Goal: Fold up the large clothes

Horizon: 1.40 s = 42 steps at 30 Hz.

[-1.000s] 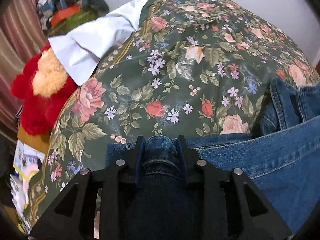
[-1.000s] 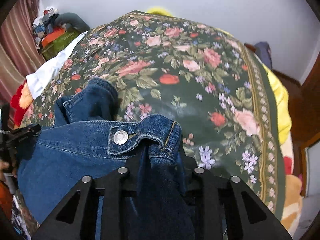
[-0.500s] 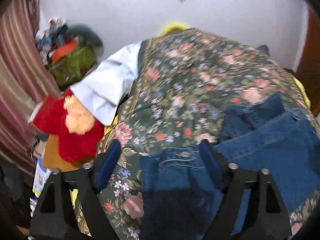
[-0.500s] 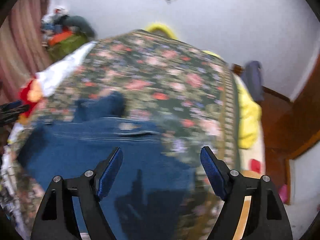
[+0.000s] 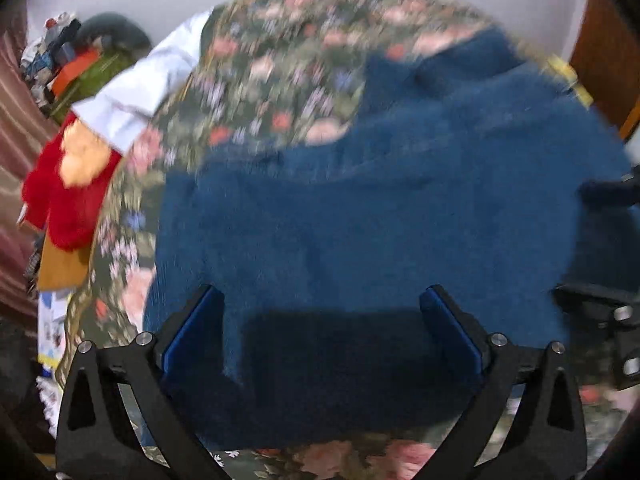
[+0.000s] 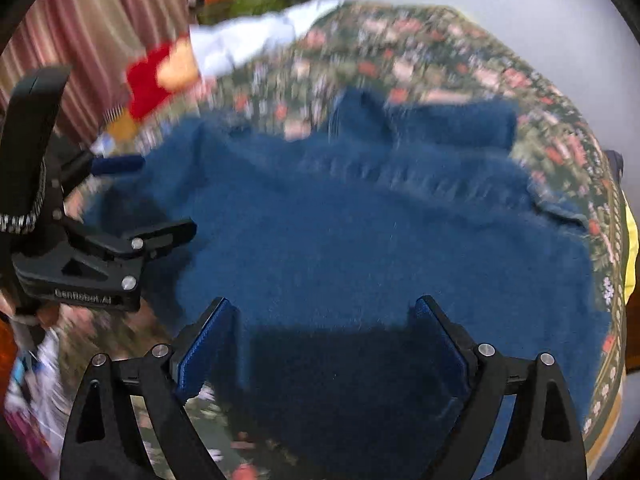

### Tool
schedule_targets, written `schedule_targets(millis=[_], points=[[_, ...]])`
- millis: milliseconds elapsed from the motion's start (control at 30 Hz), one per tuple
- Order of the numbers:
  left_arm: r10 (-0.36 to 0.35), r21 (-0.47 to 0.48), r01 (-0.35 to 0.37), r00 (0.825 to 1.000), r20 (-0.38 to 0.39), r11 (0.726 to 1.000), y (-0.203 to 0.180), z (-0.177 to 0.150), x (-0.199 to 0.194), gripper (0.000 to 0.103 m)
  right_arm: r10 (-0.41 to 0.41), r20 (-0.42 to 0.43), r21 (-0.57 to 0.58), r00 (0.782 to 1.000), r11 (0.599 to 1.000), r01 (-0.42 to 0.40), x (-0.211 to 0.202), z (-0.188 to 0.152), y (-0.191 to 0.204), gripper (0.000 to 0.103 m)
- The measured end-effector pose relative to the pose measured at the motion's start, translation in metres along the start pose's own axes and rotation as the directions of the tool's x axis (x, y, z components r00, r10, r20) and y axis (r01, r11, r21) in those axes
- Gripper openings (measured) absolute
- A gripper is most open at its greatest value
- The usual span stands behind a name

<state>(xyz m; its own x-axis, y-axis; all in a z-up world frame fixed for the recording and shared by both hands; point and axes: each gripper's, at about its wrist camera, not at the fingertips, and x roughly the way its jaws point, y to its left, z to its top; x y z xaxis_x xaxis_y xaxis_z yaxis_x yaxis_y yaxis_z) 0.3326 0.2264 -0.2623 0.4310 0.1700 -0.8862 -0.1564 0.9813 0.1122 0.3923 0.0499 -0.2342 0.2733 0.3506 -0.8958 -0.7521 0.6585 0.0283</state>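
Note:
A blue denim garment [image 5: 360, 208] lies spread on a bed covered with a dark green floral bedspread [image 5: 272, 80]. My left gripper [image 5: 322, 320] is open and empty above the garment's near left part. My right gripper [image 6: 322, 328] is open and empty above its near right part. The garment [image 6: 360, 220] fills the middle of the right wrist view, with the left gripper's body [image 6: 96, 252] at the left edge. Both views are motion-blurred.
A red and orange plush toy [image 5: 68, 184] and a white cloth [image 5: 144, 92] lie at the bed's left edge. Cluttered items [image 5: 80, 68] and a striped curtain [image 6: 100, 40] stand behind. A white wall is at the back, and yellow bedding [image 6: 630, 248] hangs at the right.
Both grippers were shut on the denim's edge a second ago. They opened, let it go and pulled back higher. The garment now lies flat on the bed.

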Motion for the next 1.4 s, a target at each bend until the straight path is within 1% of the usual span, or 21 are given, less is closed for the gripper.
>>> schedule_targets(millis=[67, 167, 200, 233, 267, 300, 333, 367, 433, 500, 567, 600, 667, 767, 867, 1000, 1067, 1167, 1233, 1333, 1400], points=[[0.029, -0.012, -0.029, 1.0, 0.002, 1.0, 0.009, -0.006, 0.006, 0.103, -0.017, -0.012, -0.015, 1.0, 1.0, 0.017, 0.008, -0.007, -0.003, 0.091], [-0.037, -0.021, 0.038, 0.999, 0.033, 0.999, 0.025, -0.016, 0.0, 0.102, -0.032, -0.002, -0.027, 0.999, 0.999, 0.032, 0.002, -0.016, -0.015, 0.091], [-0.048, -0.018, 0.049, 0.998, 0.04, 0.999, 0.027, -0.019, -0.004, 0.102, -0.059, 0.002, -0.029, 0.998, 0.998, 0.059, -0.004, -0.021, -0.022, 0.091], [-0.037, -0.007, 0.038, 0.998, 0.046, 0.999, 0.028, -0.022, -0.009, 0.102, -0.081, 0.005, -0.033, 0.997, 0.996, 0.081, -0.007, -0.022, -0.028, 0.091], [-0.005, 0.006, 0.005, 0.999, 0.054, 1.0, 0.028, -0.024, -0.013, 0.102, -0.113, 0.014, -0.038, 0.994, 0.993, 0.113, -0.012, -0.027, -0.035, 0.091], [0.065, 0.026, -0.067, 0.996, 0.063, 0.997, 0.029, -0.029, -0.017, 0.102, -0.14, 0.02, -0.037, 0.99, 0.989, 0.141, -0.017, -0.033, -0.042, 0.092], [0.098, 0.036, -0.101, 0.993, 0.067, 0.994, 0.032, -0.033, -0.018, 0.103, -0.155, 0.021, -0.017, 0.988, 0.988, 0.156, -0.023, -0.039, -0.052, 0.096], [0.099, 0.039, -0.102, 0.993, 0.068, 0.994, 0.035, -0.036, -0.019, 0.103, -0.159, 0.02, 0.004, 0.987, 0.987, 0.159, -0.026, -0.043, -0.059, 0.097], [0.053, -0.018, -0.052, 0.997, 0.055, 0.998, 0.048, -0.044, -0.023, 0.103, -0.159, 0.012, 0.077, 0.987, 0.984, 0.158, -0.036, -0.053, -0.082, 0.098], [0.028, -0.082, -0.024, 0.999, 0.046, 0.996, 0.06, -0.05, -0.027, 0.103, -0.115, 0.025, 0.171, 0.993, 0.979, 0.109, -0.05, -0.067, -0.105, 0.098], [0.039, -0.137, -0.032, 0.998, 0.047, 0.99, 0.07, -0.058, -0.033, 0.103, -0.102, 0.028, 0.211, 0.994, 0.973, 0.094, -0.06, -0.076, -0.117, 0.097], [0.043, -0.161, -0.035, 0.998, 0.045, 0.986, 0.075, -0.061, -0.035, 0.103, -0.146, 0.024, 0.228, 0.989, 0.964, 0.137, -0.067, -0.084, -0.123, 0.098], [0.073, -0.204, -0.065, 0.997, 0.031, 0.977, 0.083, -0.069, -0.036, 0.103, -0.223, 0.013, 0.245, 0.975, 0.946, 0.213, -0.075, -0.094, -0.129, 0.098], [0.134, -0.254, -0.133, 0.991, -0.012, 0.958, 0.096, -0.084, -0.036, 0.103, -0.227, -0.012, 0.283, 0.974, 0.933, 0.221, -0.082, -0.108, -0.139, 0.098], [0.16, -0.29, -0.161, 0.987, -0.026, 0.943, 0.106, -0.094, -0.041, 0.103, -0.232, -0.009, 0.316, 0.973, 0.922, 0.223, -0.094, -0.12, -0.143, 0.098], [0.171, -0.332, -0.147, 0.984, 0.043, 0.932, 0.107, -0.1, -0.067, 0.103, -0.25, 0.034, 0.315, 0.968, 0.922, 0.227, -0.114, -0.123, -0.134, 0.098], [0.16, -0.336, -0.121, 0.983, 0.091, 0.934, 0.102, -0.099, -0.083, 0.103, -0.253, 0.063, 0.304, 0.965, 0.926, 0.223, -0.124, -0.121, -0.127, 0.098], [0.114, -0.354, -0.045, 0.977, 0.177, 0.934, 0.093, -0.094, -0.101, 0.103, -0.259, 0.128, 0.28, 0.957, 0.935, 0.216, -0.139, -0.109, -0.11, 0.098], [0.065, -0.386, 0.036, 0.968, 0.244, 0.922, 0.087, -0.091, -0.109, 0.103, -0.259, 0.174, 0.263, 0.95, 0.942, 0.208, -0.148, -0.099, -0.097, 0.098], [0.019, -0.422, 0.11, 0.956, 0.291, 0.9, 0.074, -0.09, -0.111, 0.103, -0.235, 0.236, 0.234, 0.943, 0.956, 0.179, -0.156, -0.082, -0.079, 0.098], [-0.009, -0.441, 0.145, 0.956, 0.295, 0.886, 0.064, -0.088, -0.104, 0.103, -0.215, 0.254, 0.217, 0.943, 0.963, 0.161, -0.155, -0.072, -0.068, 0.098]])
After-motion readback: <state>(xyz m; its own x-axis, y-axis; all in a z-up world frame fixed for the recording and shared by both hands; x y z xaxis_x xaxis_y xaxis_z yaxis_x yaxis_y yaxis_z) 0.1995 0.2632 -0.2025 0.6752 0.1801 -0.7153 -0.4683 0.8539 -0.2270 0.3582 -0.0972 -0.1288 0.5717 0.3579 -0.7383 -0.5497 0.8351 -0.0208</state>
